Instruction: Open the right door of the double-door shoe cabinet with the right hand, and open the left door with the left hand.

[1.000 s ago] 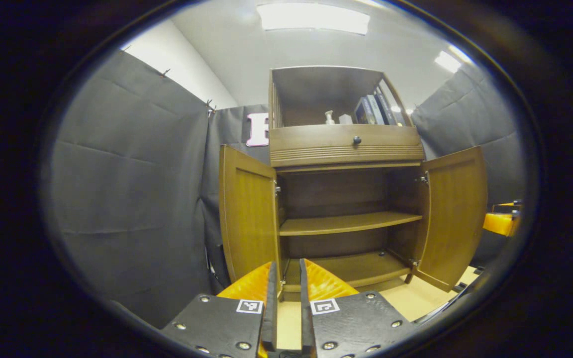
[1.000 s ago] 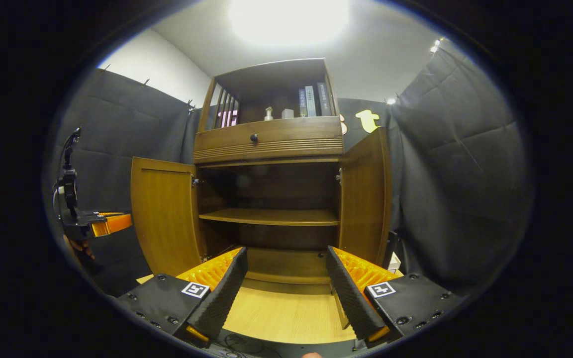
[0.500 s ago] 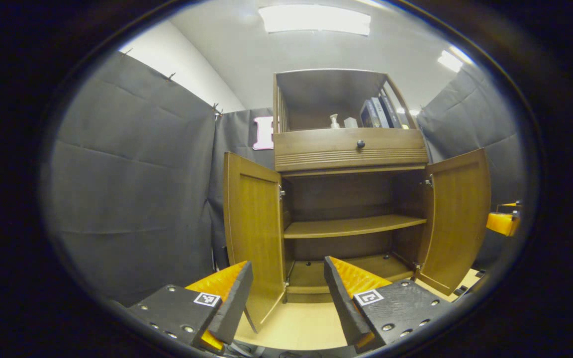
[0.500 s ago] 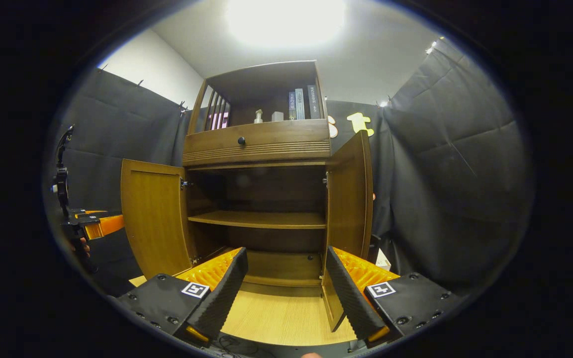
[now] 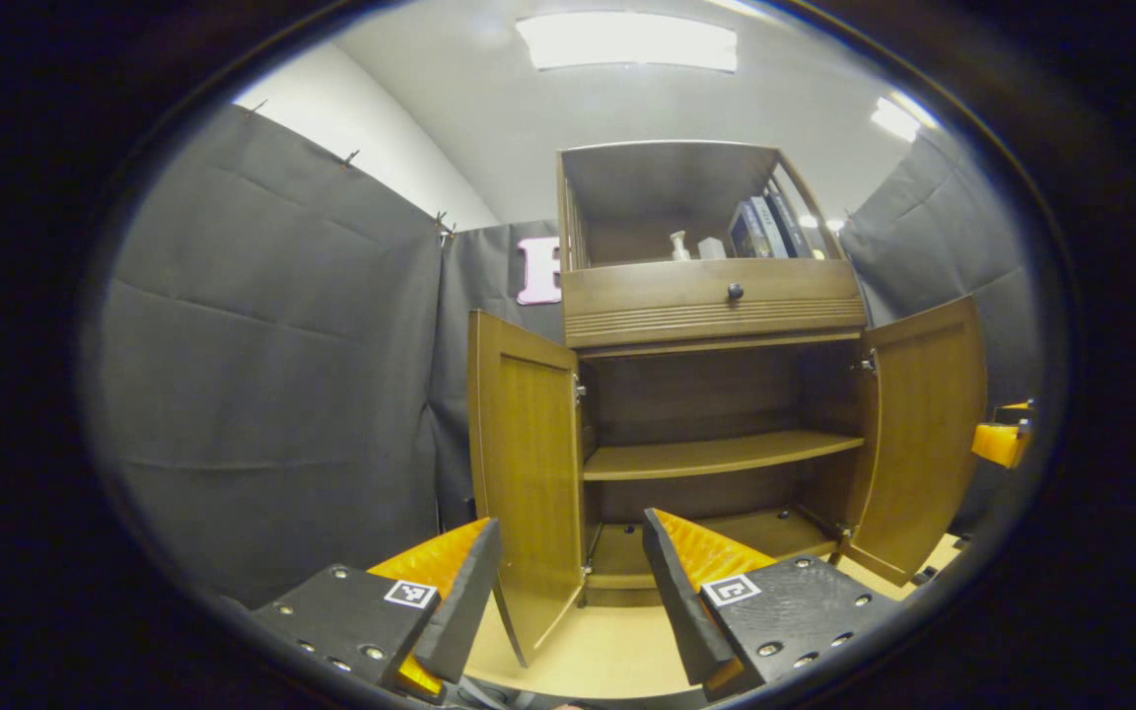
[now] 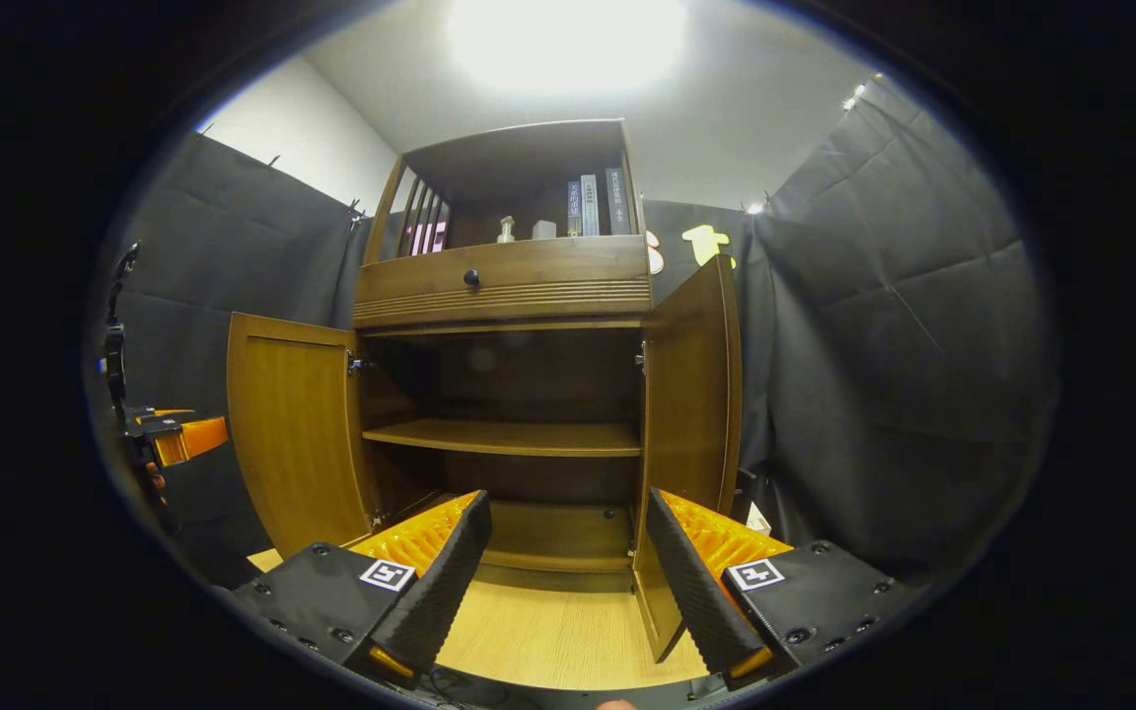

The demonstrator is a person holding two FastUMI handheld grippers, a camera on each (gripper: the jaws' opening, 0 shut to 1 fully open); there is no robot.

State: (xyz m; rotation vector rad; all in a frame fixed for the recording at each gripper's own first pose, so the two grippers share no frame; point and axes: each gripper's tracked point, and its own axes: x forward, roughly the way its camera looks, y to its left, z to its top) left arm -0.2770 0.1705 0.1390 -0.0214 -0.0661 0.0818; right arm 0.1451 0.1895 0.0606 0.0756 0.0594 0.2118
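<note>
Left gripper (image 5: pixel 568 592) in the left gripper view: fingers spread wide, nothing between them, short of the shoe cabinet (image 5: pixel 716 306). The left door's (image 5: pixel 529 463) lower free edge drops into the gap between the fingers, not touching either as far as can be told. Door swung out wide from the cabinet's left side.

Right gripper (image 6: pixel 568 582) in the right gripper view: also spread wide, empty, in front of the cabinet base. The right door (image 6: pixel 691 434) stands open nearly edge-on to this camera; its bottom corner sits just inside the right-hand finger (image 6: pixel 691 582), contact unclear. Pale wood floor (image 6: pixel 548 631) runs from the grippers to the cabinet foot.

Inside the cabinet – one middle shelf (image 6: pixel 514 437) and a bottom board (image 6: pixel 553 532), both bare. Above the doors, a drawer (image 6: pixel 504 281) with a dark round knob (image 6: pixel 470 278). On top of that, an open compartment with a small pump bottle (image 6: pixel 506 230), a pale box (image 6: pixel 543 229) beside it and upright books (image 6: pixel 593 205) at the compartment's right end.

Left of the cabinet in the right gripper view, the other gripper shows at the edge, held by a hand (image 6: pixel 156 481). Black cloth walls stand on both sides of the cabinet – ceiling light panel (image 5: pixel 627 41) above it.
</note>
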